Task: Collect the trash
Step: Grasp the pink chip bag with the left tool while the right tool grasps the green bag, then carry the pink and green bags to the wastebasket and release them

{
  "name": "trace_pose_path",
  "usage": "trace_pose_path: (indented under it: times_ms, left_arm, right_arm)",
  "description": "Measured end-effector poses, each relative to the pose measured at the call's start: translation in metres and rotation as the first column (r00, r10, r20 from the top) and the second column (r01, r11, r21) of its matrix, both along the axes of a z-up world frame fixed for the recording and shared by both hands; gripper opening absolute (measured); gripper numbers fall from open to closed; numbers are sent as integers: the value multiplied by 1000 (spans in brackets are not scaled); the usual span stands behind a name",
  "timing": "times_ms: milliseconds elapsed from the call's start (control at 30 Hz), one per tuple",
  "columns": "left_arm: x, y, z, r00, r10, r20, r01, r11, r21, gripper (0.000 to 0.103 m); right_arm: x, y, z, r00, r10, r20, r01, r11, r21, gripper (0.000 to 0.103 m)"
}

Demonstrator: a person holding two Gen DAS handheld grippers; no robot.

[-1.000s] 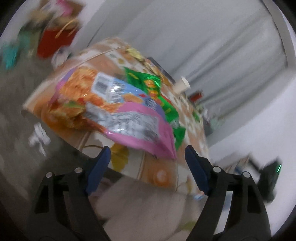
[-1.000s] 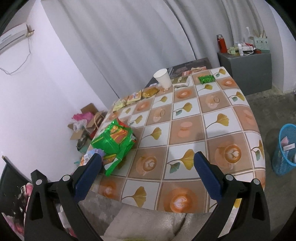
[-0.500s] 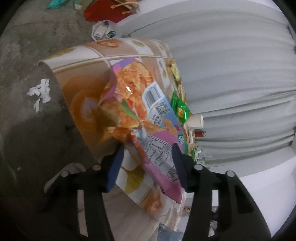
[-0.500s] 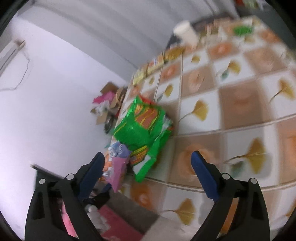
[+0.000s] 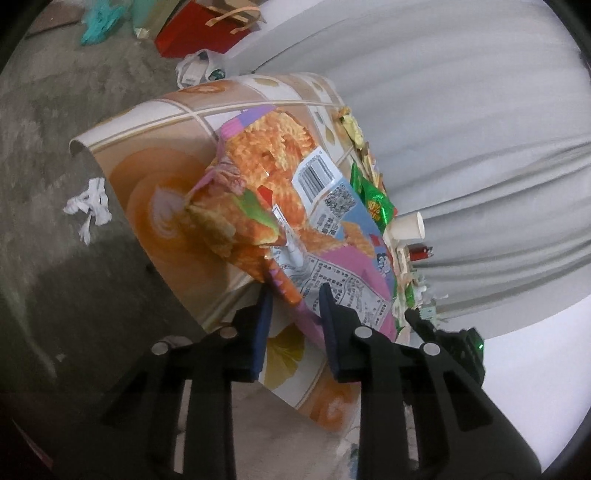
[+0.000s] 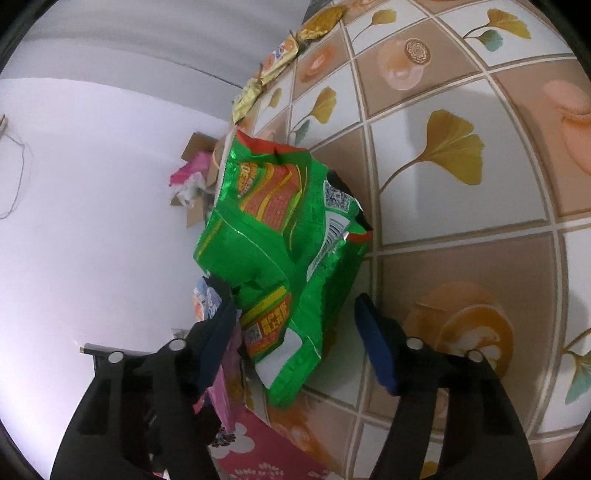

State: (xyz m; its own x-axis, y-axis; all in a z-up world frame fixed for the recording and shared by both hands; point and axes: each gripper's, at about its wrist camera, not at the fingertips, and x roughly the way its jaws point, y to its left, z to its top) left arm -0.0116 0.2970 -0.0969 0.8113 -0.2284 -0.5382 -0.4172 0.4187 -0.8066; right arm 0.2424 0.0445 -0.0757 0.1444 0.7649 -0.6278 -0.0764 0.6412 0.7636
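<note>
A pink and orange snack bag (image 5: 295, 214) lies at the corner of the patterned table (image 5: 155, 177). My left gripper (image 5: 295, 295) is shut on its lower edge. A green snack bag (image 6: 280, 236) lies by the table's left edge in the right wrist view. My right gripper (image 6: 295, 306) is open, its fingers on either side of the green bag's lower end, not closed on it. The pink bag's edge (image 6: 207, 299) shows just behind the right gripper's left finger.
Small wrappers (image 6: 280, 59) line the table's far edge. A paper cup (image 5: 406, 229) and a green wrapper (image 5: 373, 199) stand farther along the table. Crumpled white paper (image 5: 88, 203) lies on the floor. Boxes and bags (image 5: 207, 33) sit by the wall.
My left gripper has closed from wide open onto the pink bag's edge. My right gripper has moved in close over the green bag and narrowed around it.
</note>
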Motion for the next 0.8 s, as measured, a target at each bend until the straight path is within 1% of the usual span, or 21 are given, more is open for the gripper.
trace_pose_path:
  times_ms: [67, 100, 133, 167, 200, 267, 300, 500, 567, 633, 800]
  left_arm:
    - [2, -2, 1, 1000, -6, -6, 6, 1000, 20, 21]
    - [2, -2, 2, 1000, -8, -8, 8, 1000, 25, 19]
    - [2, -3, 1, 1000, -9, -9, 9, 1000, 27, 18]
    - [2, -3, 1, 1000, -10, -10, 11, 1000, 29, 18]
    - [2, -3, 0, 1000, -14, -10, 14, 999, 32, 16]
    - [3, -3, 0, 999, -29, -13, 30, 999, 42, 11]
    - [3, -4, -1, 999, -35, -15, 36, 998, 46, 9]
    - [2, -7, 5, 998, -60, -2, 60, 996, 71, 6]
    - [2, -9, 9, 997, -74, 17, 72, 994, 77, 4]
    - [2, -12, 14, 995, -94, 41, 90, 992, 91, 3]
    - [5, -22, 31, 983, -146, 114, 133, 984, 114, 3]
  right_arm:
    - [2, 2, -3, 1000, -12, -6, 12, 1000, -2, 52]
    - [3, 1, -4, 1000, -16, -11, 16, 1000, 3, 49]
    - [3, 2, -6, 1000, -20, -17, 20, 1000, 6, 43]
    - [4, 3, -7, 1000, -23, -19, 23, 1000, 7, 40]
    - [4, 4, -9, 999, -25, -20, 25, 1000, 6, 36]
    - [7, 2, -12, 999, -27, -27, 27, 1000, 5, 26]
    - [8, 4, -15, 999, -26, -32, 26, 1000, 9, 24]
    - [3, -7, -17, 999, -35, -28, 37, 997, 73, 16]
    - [0, -12, -13, 999, -41, -10, 42, 995, 88, 14]
    - [-1, -21, -7, 999, -49, 8, 48, 993, 104, 9]
    - [-4, -54, 7, 994, -97, 42, 91, 988, 126, 8]
